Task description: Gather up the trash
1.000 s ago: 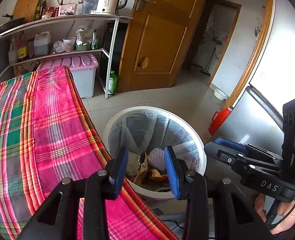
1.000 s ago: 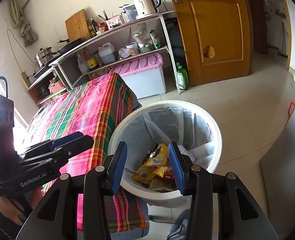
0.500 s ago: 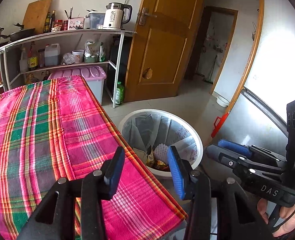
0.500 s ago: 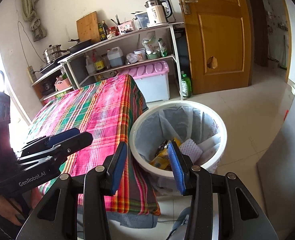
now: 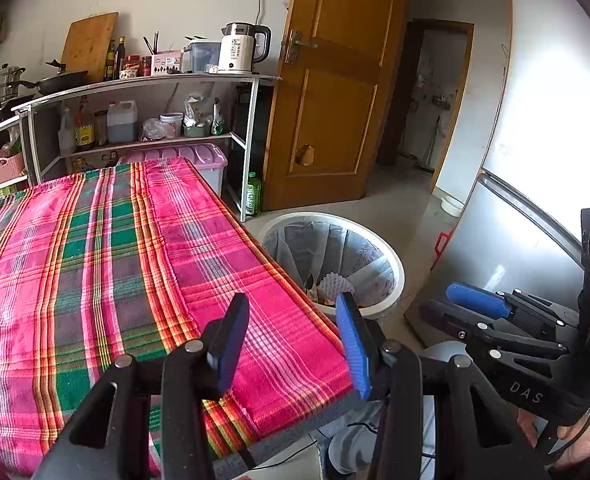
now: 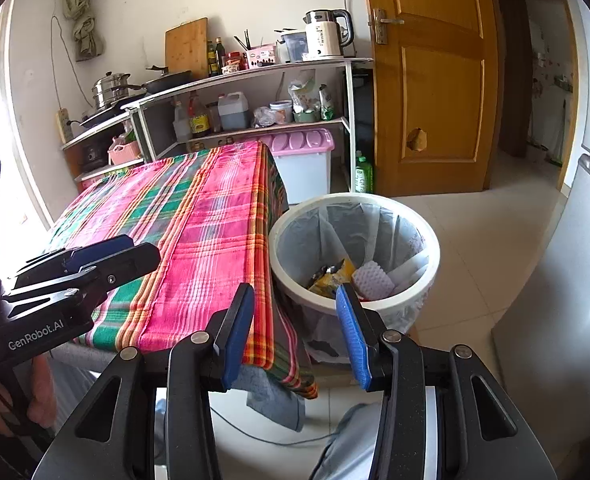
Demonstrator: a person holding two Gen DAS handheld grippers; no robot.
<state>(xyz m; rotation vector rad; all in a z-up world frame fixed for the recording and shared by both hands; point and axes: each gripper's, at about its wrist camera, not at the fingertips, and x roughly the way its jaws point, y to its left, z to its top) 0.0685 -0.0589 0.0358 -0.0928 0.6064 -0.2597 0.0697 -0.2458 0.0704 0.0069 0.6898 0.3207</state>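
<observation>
Bare plaid tablecloth (image 5: pixel 95 280), open-topped bin (image 6: pixel 355 240) just beside table edge, fridge (image 6: pixel 567 300) flanking right

1. One white trash bin (image 6: pixel 431 264) stood right of the table
2. One plaid tablecloth (image 5: pixel 95 264) covered the table
3. One kettle (image 5: pixel 241 50) sat on the far shelf
4. One pink-lidded storage box (image 6: pixel 307 160) sat under it
5. Two grippers, left (image 5: pixel 291 344) and right (image 6: pixel 295 336), were near

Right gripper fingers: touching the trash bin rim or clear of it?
Apart. In the right wrist view the right gripper is open and empty; tablecloth and floor show between its fingers and the trash bin.
</observation>
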